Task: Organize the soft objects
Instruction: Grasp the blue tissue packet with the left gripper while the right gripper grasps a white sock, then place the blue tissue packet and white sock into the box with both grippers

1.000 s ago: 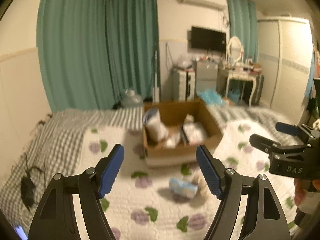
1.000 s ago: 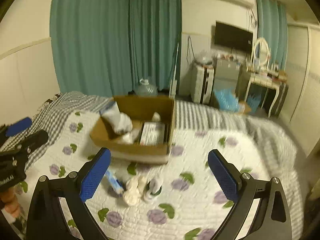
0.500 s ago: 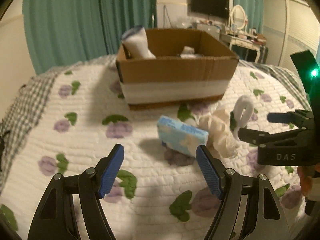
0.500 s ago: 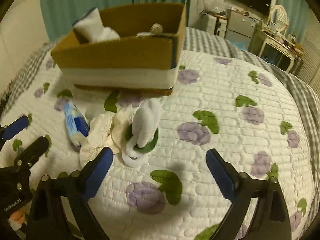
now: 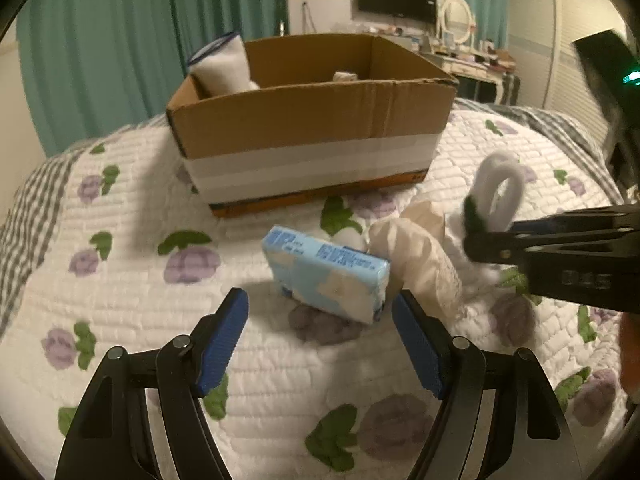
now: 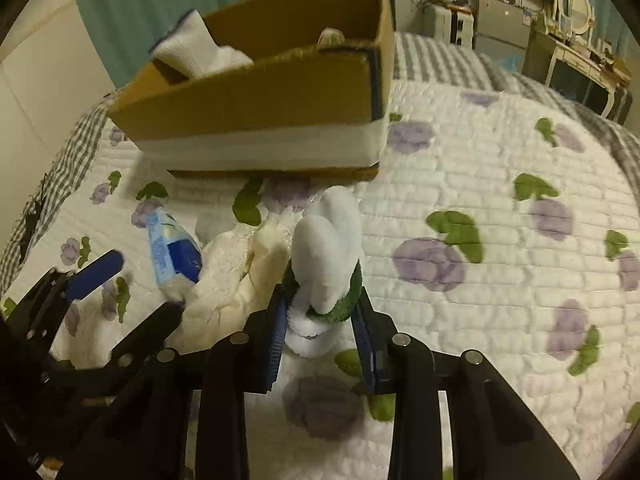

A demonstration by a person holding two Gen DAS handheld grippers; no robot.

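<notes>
My right gripper (image 6: 322,320) is shut on a white and green plush toy (image 6: 326,256) that rests on the quilt; the toy also shows in the left wrist view (image 5: 498,192). My left gripper (image 5: 320,332) is open, its jaws on either side of a light blue tissue pack (image 5: 326,274), just short of it; the pack also shows in the right wrist view (image 6: 170,252). A crumpled cream cloth (image 5: 420,256) lies between pack and toy. A cardboard box (image 5: 308,120) with a white rolled item (image 5: 222,66) stands behind them.
The white quilt with purple flowers (image 6: 480,208) covers the bed. A grey checked blanket (image 5: 28,208) lies at the left edge. Teal curtains (image 5: 120,40), a dressing table (image 5: 468,56) and a wardrobe stand beyond the bed.
Both grippers have come down and forward to the quilt. The right gripper has closed on the plush toy. The left gripper has neared the tissue pack, still open.
</notes>
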